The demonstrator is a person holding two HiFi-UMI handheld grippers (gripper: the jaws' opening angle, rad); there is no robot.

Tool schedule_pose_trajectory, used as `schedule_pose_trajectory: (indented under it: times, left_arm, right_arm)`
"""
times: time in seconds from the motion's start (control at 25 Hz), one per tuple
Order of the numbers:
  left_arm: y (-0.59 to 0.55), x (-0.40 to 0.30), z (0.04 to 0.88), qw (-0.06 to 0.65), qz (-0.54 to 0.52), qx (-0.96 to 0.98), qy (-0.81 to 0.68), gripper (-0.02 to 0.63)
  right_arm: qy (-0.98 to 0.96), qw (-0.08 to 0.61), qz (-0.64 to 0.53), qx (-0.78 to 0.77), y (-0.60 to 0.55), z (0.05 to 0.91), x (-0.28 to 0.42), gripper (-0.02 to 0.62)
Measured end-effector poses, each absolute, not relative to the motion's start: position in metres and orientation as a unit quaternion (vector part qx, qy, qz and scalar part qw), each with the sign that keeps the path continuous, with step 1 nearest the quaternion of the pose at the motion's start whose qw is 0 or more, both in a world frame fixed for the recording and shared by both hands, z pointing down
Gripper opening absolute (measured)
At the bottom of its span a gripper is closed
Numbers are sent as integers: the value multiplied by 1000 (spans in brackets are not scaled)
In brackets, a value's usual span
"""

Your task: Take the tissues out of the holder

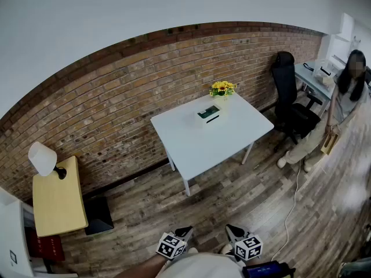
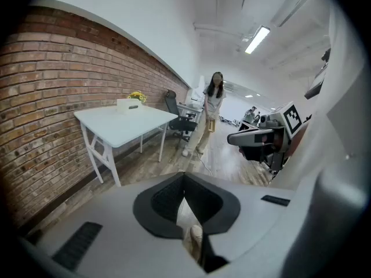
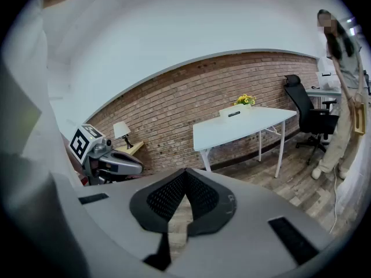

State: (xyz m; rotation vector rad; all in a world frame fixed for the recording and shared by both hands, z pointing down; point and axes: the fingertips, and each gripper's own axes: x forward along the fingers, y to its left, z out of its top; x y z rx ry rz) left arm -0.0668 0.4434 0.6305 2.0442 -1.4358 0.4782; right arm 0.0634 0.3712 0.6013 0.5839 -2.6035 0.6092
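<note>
The tissue holder [image 1: 208, 114], a white box with a dark top, rests on the white table [image 1: 232, 138] by the brick wall, far ahead of both grippers. It also shows small in the left gripper view [image 2: 128, 103] and in the right gripper view [image 3: 234, 113]. My left gripper [image 1: 185, 232] and right gripper [image 1: 233, 231] hang low near my body, above the wooden floor. Both have their jaws shut with nothing between them: left gripper [image 2: 184, 179], right gripper [image 3: 185, 175].
A pot of yellow flowers [image 1: 222, 88] stands on the table behind the holder. A black office chair [image 1: 290, 106] and a standing person [image 1: 342, 106] are to the table's right. A yellow side table [image 1: 55, 201] with a white lamp [image 1: 42, 157] is at the left.
</note>
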Motion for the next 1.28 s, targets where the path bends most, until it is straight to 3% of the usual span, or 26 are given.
schedule_pose_trajectory:
  times: [0.36,0.84,1.28]
  left_arm:
    - [430,-74,624,290,159,749,-575,8]
    - [413,-52,624,285,177,747,-573,8]
    - [399,-28,622,289,193,741,-575,8]
  right_arm:
    - [-936,157,242,201,349,585,62,6]
    - [-928,205,238,203,336,610,75,6]
    - [-928,206,249,188,318,614,89,6]
